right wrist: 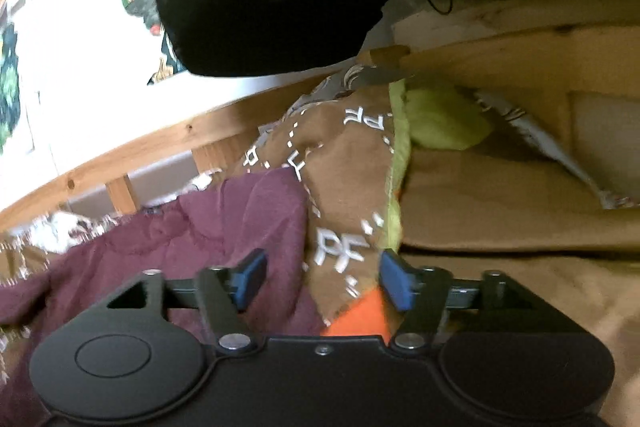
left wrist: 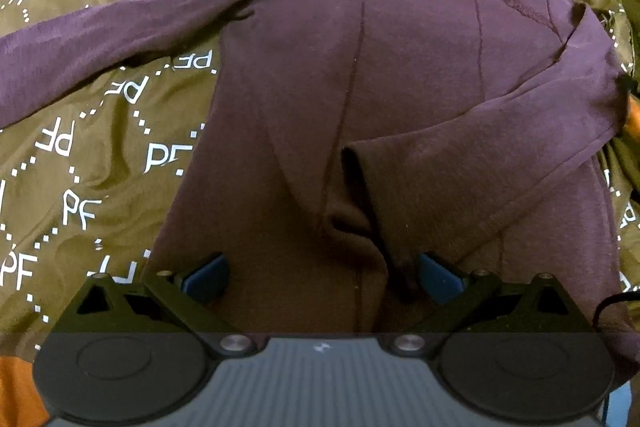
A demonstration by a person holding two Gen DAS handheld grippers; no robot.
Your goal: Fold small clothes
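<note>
A maroon long-sleeved top (left wrist: 400, 75) lies flat on the brown printed bedspread (left wrist: 80, 147), collar away from the left gripper (left wrist: 322, 277), hem nearest it, one sleeve folded across. Both the left and right gripper (right wrist: 324, 277) gape wide, holding nothing.

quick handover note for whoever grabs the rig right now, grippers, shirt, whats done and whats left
Left gripper: jaws open, holding nothing, over the lower middle of the maroon long-sleeve shirt.
Right gripper: jaws open, holding nothing, off the shirt's edge over the brown PF-print blanket.
Shirt: spread flat on the blanket, hem toward the left wrist camera.
Done: one sleeve is folded across the body, cuff near the centre.
Left: the other sleeve lies stretched out to the side; fold it in, then fold the body up.
</note>
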